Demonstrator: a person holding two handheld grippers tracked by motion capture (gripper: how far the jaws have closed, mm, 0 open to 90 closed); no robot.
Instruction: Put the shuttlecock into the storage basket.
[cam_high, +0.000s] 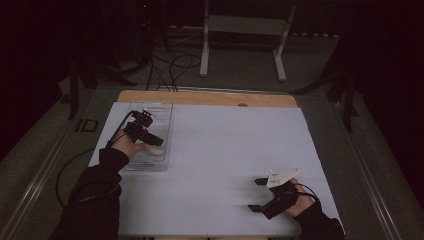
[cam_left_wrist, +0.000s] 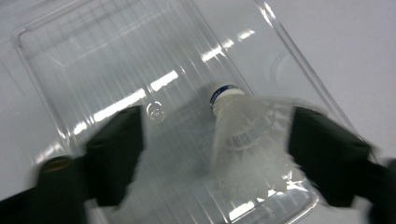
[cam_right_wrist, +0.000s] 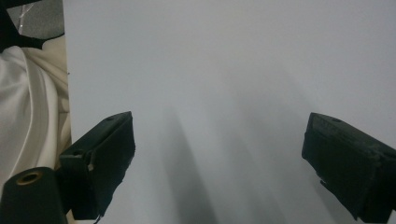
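1. We see a broad tabletop covered by a white sheet (cam_high: 220, 160), with a strip of pale wood along its far edge.
2. On the left part of that sheet lies a clear, ribbed plastic tray (cam_high: 150, 150), long and rectangular, its length running away from us; in the left claw view its rim (cam_left_wrist: 280, 28) catches bright streaks of light.
3. Our left claw (cam_high: 156, 141) hovers over the near half of the tray, black and tilted down into it. In its own view its two black jaws stand spread wide, one on each side of the tray floor (cam_left_wrist: 205, 154), with nothing pinched between them.
4. Our right claw (cam_high: 257, 195) rests low over the near right part of the sheet, well apart from the tray, a grey three-cornered plate on top of it. Its jaws are also spread wide over bare white sheet (cam_right_wrist: 215, 168).
5. A white feathered shuttlecock with a white cork ringed in blue (cam_left_wrist: 243, 135) lies inside the tray between the left jaws, nearer the right-hand jaw in that view and apparently free of both pads, cork pointing away from the claw.
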